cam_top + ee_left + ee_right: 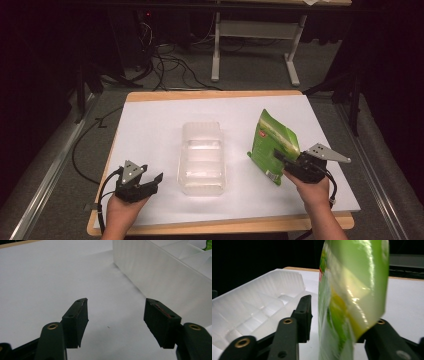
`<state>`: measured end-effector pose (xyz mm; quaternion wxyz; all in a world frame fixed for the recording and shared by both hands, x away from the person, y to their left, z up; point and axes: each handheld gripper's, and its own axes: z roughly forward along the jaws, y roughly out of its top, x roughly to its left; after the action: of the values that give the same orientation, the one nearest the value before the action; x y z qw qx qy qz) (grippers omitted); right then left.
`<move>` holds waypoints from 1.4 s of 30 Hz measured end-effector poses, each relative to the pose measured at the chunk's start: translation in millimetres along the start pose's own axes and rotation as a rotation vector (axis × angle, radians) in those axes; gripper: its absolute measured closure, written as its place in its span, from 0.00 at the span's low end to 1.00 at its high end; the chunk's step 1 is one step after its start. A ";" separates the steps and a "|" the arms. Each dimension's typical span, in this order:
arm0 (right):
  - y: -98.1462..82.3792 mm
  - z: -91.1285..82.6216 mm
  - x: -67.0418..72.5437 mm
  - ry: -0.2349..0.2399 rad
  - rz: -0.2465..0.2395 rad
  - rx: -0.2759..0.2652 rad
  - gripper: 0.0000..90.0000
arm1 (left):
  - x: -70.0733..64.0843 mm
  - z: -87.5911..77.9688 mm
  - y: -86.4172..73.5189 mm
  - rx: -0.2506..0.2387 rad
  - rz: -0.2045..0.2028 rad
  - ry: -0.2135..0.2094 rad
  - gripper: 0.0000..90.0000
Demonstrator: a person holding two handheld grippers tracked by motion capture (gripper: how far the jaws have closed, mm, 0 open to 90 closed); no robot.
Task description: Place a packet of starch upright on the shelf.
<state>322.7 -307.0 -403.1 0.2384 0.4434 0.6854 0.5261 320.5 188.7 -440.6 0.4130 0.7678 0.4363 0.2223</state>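
Left gripper [116, 322] jaws stand wide apart over bare table; right gripper [334, 322] jaws stand partly apart around the green bag [352, 290], left pad clear of it.

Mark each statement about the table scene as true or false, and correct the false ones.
1. The green bag stands between the jaws of the right gripper. True.
2. The left gripper holds the clear plastic tray. False: its jaws are open with nothing between them, and the tray lies beside it.
3. The clear plastic tray lies on the white sheet between the two grippers. True.
4. The green bag lies inside the tray. False: it is upright on the sheet, to the right of the tray in the high view.
5. The tray has compartments inside. True.
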 end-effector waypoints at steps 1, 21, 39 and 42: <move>-0.4 0.6 -0.2 0.000 -0.004 0.001 0.73 | -0.1 0.0 0.0 -0.002 0.000 0.001 0.41; 7.1 -4.7 6.7 -0.024 -0.084 -0.023 0.96 | 0.7 -0.6 0.2 -0.004 0.002 0.005 0.41; 13.7 -15.5 7.4 0.018 -0.096 -0.071 0.96 | 1.8 -1.1 0.3 -0.015 -0.004 0.010 0.41; 14.4 -15.8 7.8 0.022 -0.095 -0.070 0.96 | 2.4 -1.1 0.2 -0.015 -0.009 0.014 0.41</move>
<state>311.5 -307.6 -383.3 0.2709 0.3961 0.6894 0.5427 321.1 191.2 -439.9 0.4166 0.7614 0.4408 0.2290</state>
